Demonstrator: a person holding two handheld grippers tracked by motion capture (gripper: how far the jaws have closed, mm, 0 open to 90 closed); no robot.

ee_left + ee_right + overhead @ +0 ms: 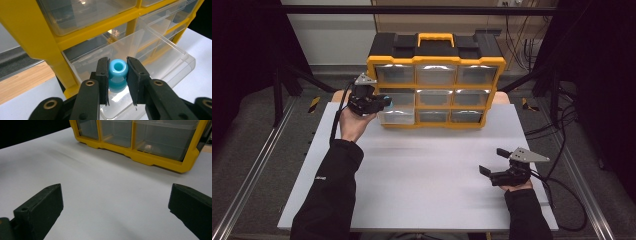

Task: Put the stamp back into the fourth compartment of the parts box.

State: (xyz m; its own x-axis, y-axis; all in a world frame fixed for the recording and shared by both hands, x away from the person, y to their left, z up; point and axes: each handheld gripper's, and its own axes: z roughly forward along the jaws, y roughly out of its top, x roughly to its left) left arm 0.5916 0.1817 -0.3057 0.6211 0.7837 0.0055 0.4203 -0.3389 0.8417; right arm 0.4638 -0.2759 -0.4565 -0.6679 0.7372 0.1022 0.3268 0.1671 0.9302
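We have the left claw (118, 82) clamped on a small blue spool-shaped bead (117, 75), held just above the pulled-out clear drawer (160, 50) at the bottom left of the yellow organizer (435, 61), which stands at the far edge of the white surface (422, 170). By our reading, the drawer is already open and the bead is brought to it; what is left is to let the bead drop in and push the drawer shut. Our right claw (493, 162) rests at the near right of the surface, jaws spread wide and holding nothing. In the high view the bead is hard to pick out behind the left claw, and we cannot tell what the other drawers hold through their glare.
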